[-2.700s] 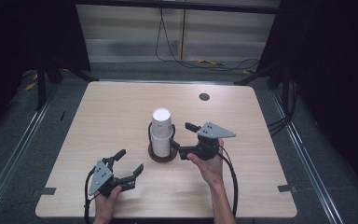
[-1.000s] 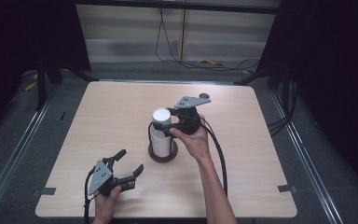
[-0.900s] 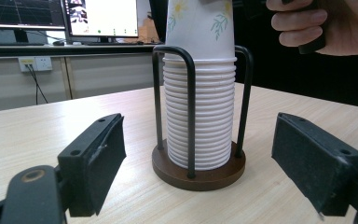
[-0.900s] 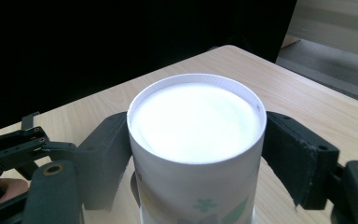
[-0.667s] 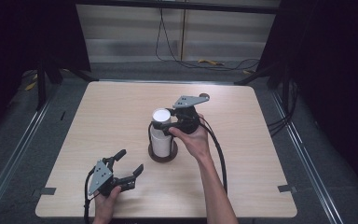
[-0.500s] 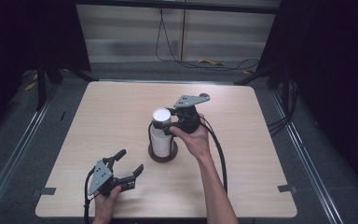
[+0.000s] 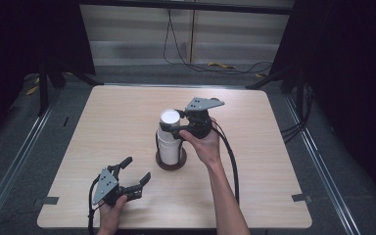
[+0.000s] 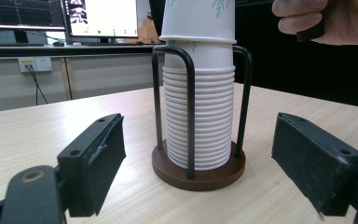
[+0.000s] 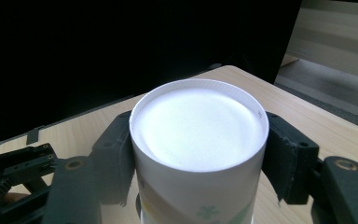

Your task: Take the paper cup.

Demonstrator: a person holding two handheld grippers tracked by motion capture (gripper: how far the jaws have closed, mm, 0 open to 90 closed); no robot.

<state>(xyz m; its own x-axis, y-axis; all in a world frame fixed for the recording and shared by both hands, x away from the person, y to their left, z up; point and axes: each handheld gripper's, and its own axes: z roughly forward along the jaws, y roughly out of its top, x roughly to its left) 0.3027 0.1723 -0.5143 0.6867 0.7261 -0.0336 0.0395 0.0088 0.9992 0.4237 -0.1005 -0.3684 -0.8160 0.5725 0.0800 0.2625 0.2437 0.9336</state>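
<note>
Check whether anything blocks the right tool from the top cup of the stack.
Nothing visible does: the right tool has just been closing and its pads press both sides of the top cup, upside down on the stack in the holder.

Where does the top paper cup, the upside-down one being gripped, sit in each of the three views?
High view: top paper cup is at table centre, above the stack, the right gripper shut on it.
Left gripper view: top centre, cut off by the upper edge, above the black wire holder.
Right gripper view: centre, white base facing the camera, a jaw pressed on each side.
Shared landmark: the stack of cups beneath it.
</note>
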